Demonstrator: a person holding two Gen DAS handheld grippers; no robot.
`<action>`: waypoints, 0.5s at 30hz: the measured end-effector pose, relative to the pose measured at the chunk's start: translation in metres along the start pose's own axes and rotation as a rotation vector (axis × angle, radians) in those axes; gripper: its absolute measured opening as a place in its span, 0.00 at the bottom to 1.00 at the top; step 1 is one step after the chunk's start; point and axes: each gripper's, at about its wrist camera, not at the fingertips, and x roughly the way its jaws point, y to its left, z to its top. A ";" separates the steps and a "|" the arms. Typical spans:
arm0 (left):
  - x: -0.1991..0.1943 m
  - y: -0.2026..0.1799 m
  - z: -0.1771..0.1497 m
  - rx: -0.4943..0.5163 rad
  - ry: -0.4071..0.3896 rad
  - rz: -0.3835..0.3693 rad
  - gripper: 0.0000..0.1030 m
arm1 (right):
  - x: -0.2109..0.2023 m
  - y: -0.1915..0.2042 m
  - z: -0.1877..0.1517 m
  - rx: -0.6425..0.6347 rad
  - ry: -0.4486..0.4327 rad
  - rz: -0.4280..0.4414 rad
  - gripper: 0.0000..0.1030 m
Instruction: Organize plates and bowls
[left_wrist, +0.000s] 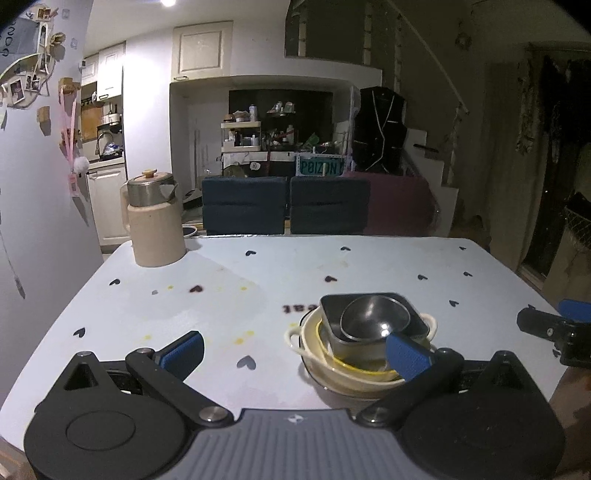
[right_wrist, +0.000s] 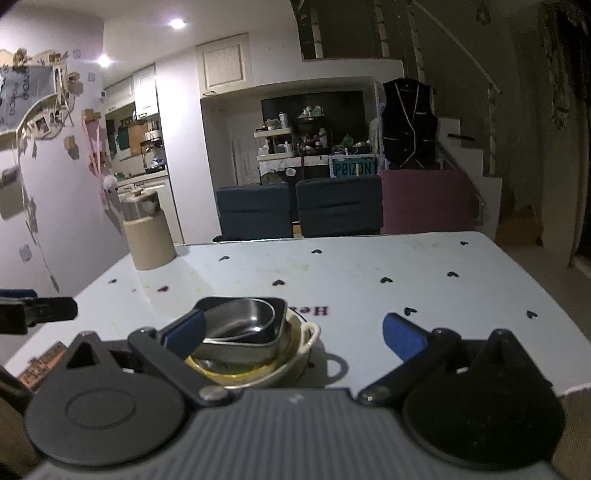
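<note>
A stack of dishes stands near the table's front edge: a cream two-handled bowl (left_wrist: 354, 373) at the bottom, a square metal dish (left_wrist: 334, 314) in it, and a round steel bowl (left_wrist: 373, 317) on top. My left gripper (left_wrist: 295, 354) is open, its right finger (left_wrist: 406, 356) in front of the stack and its left finger over bare table. In the right wrist view the same cream bowl (right_wrist: 295, 354), square dish (right_wrist: 273, 325) and steel bowl (right_wrist: 240, 317) sit behind the left finger (right_wrist: 184, 332) of my open right gripper (right_wrist: 291, 334).
The table (left_wrist: 258, 295) has a pale cloth with small dark hearts. A beige jug with a metal lid (left_wrist: 155, 221) stands at its far left corner. Two dark blue chairs (left_wrist: 284, 205) sit behind the far edge. The other gripper's tip (left_wrist: 546, 328) shows at the right.
</note>
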 end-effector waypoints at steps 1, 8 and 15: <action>0.000 0.000 -0.003 -0.003 0.002 -0.002 1.00 | -0.002 0.000 -0.002 -0.006 -0.003 -0.006 1.00; 0.002 -0.001 -0.018 0.011 0.007 0.008 1.00 | -0.007 0.006 -0.016 -0.051 -0.004 -0.039 1.00; 0.002 -0.008 -0.029 0.033 0.019 0.014 1.00 | -0.010 0.003 -0.025 -0.086 -0.003 -0.052 1.00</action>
